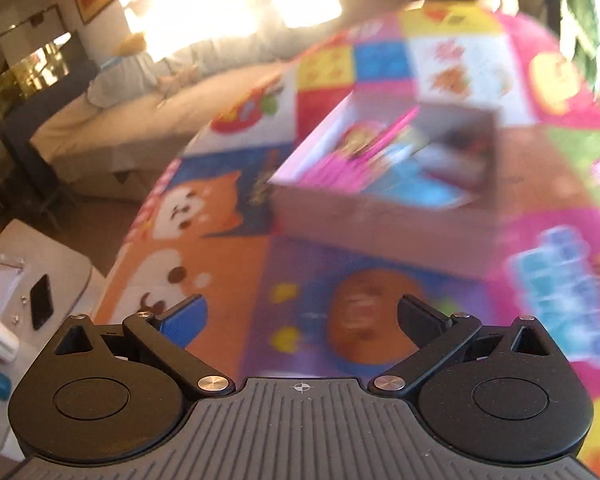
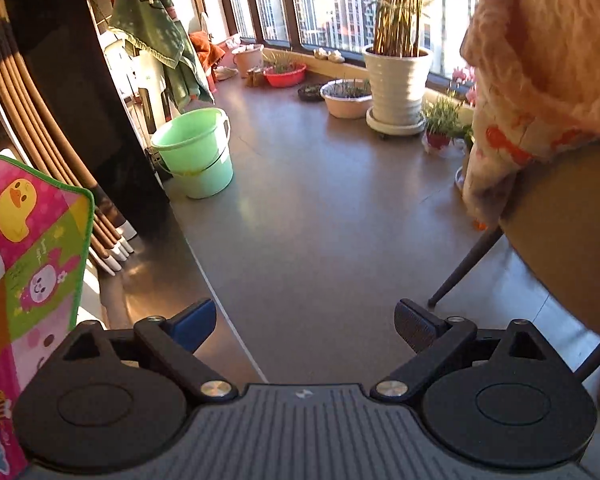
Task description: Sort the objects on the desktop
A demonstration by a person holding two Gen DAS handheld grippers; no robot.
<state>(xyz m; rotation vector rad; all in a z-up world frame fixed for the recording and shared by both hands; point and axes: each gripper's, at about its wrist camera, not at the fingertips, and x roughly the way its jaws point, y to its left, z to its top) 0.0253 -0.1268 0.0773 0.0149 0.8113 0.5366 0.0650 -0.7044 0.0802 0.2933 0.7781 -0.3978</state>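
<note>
Both grippers empty, jaws apart.
My left gripper [image 1: 300,320] faces the cardboard box [image 1: 384,184] on the play mat [image 1: 228,264]; right gripper [image 2: 304,324] faces bare floor [image 2: 320,220].

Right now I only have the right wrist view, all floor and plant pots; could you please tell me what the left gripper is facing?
Observer: The left gripper faces a cardboard box standing on the colourful mat.
Operator: Thank you. Is anything in the box?
Observer: Yes, pink and blue items, too blurred to name.
Operator: Is the left gripper holding something?
Observer: No, its jaws are open with only mat between them.
Operator: What lies off the mat on that side?
Observer: A dark phone on a light surface at the left.
</note>
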